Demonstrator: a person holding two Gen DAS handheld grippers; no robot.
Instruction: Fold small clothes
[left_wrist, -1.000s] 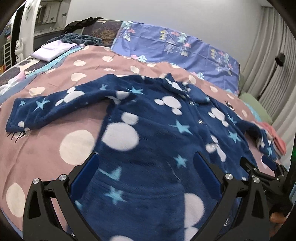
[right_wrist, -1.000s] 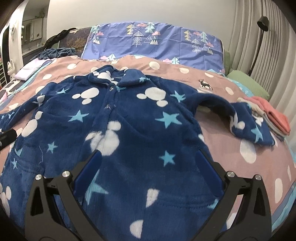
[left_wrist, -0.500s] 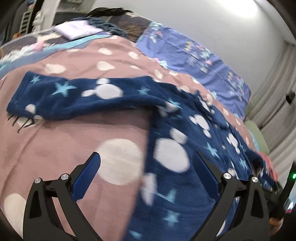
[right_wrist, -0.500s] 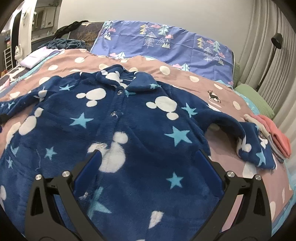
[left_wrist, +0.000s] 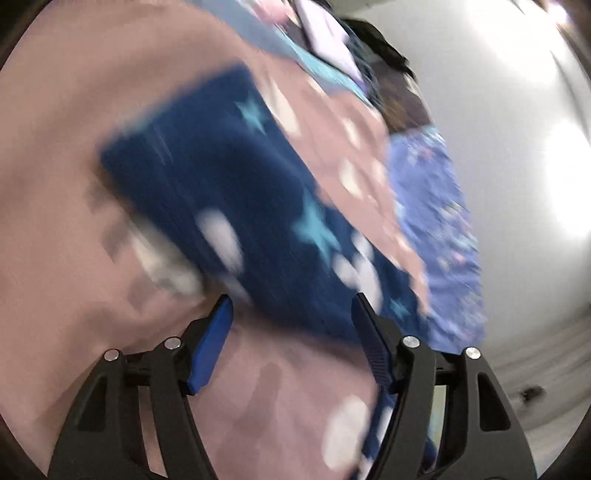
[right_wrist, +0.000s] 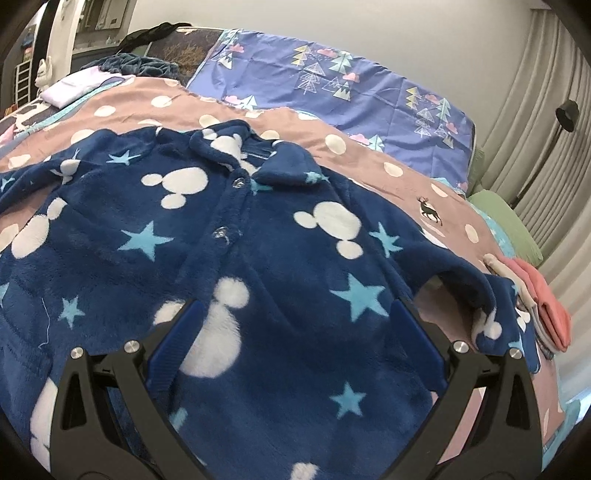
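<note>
A navy fleece pyjama top with white mouse heads and light blue stars lies spread face up on the pink dotted bedcover. Its collar points away from me. My right gripper is open and empty, just above the top's front. In the blurred left wrist view the top's left sleeve lies flat on the bedcover. My left gripper is open and empty, close to the sleeve's lower edge.
A blue pillow with tree prints lies at the head of the bed. Folded pink and grey clothes sit by the right sleeve. A green pillow and curtains are at the right. A lilac folded item lies far left.
My left gripper has swung left from the top's body to its left sleeve and tilted sharply. My right gripper has moved in closer over the top's front.
</note>
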